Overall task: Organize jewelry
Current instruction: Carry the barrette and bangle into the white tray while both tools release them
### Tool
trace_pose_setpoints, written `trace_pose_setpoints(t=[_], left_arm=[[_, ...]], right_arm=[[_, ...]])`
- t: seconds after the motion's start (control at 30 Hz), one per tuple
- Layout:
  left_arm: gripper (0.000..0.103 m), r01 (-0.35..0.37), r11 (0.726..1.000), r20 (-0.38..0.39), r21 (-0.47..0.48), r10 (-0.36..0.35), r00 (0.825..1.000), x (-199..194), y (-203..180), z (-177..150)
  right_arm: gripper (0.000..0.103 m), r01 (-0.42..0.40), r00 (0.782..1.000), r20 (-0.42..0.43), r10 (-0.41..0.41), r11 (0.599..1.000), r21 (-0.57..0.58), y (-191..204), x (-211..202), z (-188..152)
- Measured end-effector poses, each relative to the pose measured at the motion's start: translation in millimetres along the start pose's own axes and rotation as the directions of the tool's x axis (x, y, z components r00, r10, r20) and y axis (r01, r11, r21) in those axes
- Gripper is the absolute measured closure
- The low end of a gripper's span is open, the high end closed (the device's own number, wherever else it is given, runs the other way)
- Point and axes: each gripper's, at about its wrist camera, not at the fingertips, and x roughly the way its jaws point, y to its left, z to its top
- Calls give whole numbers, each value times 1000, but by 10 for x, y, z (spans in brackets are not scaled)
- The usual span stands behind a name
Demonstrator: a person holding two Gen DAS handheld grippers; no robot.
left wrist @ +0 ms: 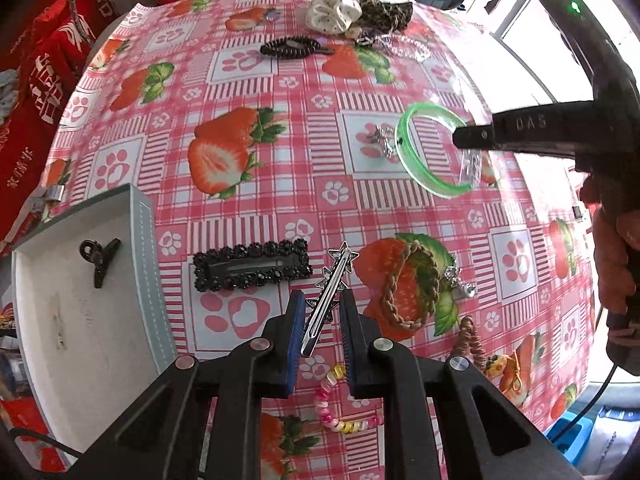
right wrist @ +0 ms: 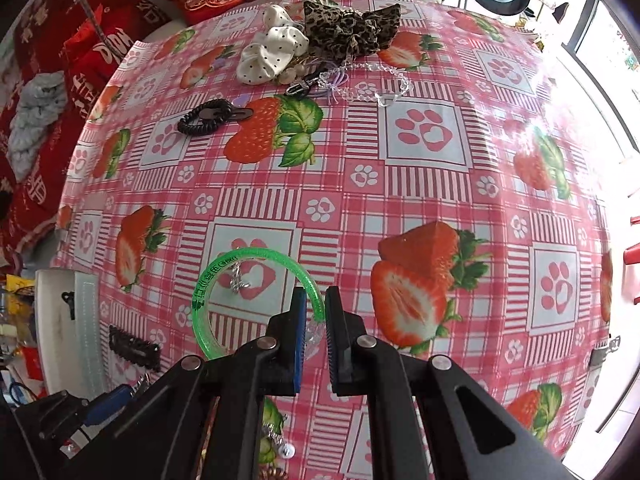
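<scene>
My left gripper point(left wrist: 323, 299) is open around a silver star hair clip point(left wrist: 326, 300) that lies on the tablecloth between its fingers; the pads do not touch it. A grey tray point(left wrist: 140, 240) at the left holds a small black claw clip point(left wrist: 99, 258). My right gripper point(right wrist: 316, 296) straddles the rim of a green bangle point(right wrist: 208, 280), lifted and tilted, with a narrow gap on each side; it also shows in the left wrist view point(left wrist: 404, 152). A small silver piece point(right wrist: 239, 280) lies on the cloth inside the bangle.
A black beaded barrette point(left wrist: 252, 266), a braided bracelet point(left wrist: 404, 292), a bead bracelet point(left wrist: 340, 404) and a spiral hair tie point(left wrist: 472, 340) lie near my left gripper. Scrunchies point(right wrist: 320, 36), a black coil tie point(right wrist: 208, 117) and a clear bead chain point(right wrist: 384, 84) lie at the far edge.
</scene>
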Motion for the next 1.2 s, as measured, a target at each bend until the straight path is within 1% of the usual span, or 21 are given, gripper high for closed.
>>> trace_pose_setpoints(t=[0.2, 0.27, 0.53, 0.67, 0.87, 1.07, 1.2], left_arm=[[79, 2, 1000, 35, -28, -1, 999, -182, 155, -77], [79, -1, 999, 45, -41, 3, 999, -213, 225, -49], [79, -21, 993, 76, -116, 30, 997, -448, 575, -208], [79, -42, 985, 86, -167, 57, 995, -547, 829, -323], [79, -79, 964, 87, -252, 104, 991, -656, 1278, -544], [79, -116, 932, 67, -343, 147, 987, -664, 1727, -788], [79, -136, 911, 52, -390, 170, 984, -619, 1958, -924]], right_arm=[[93, -31, 999, 8, 31, 1000, 2, 88, -163, -44], [93, -37, 999, 10, 37, 999, -9, 169, -194, -45], [93, -90, 996, 5, 90, 994, -70, 612, -323, -91], [93, -124, 992, -8, 123, 985, -122, 979, -335, -121], [93, -171, 985, -35, 167, 963, -209, 1592, -293, -188], [93, -207, 978, -73, 194, 937, -280, 2194, -170, -279], [93, -226, 974, -104, 204, 921, -316, 2547, -44, -330]])
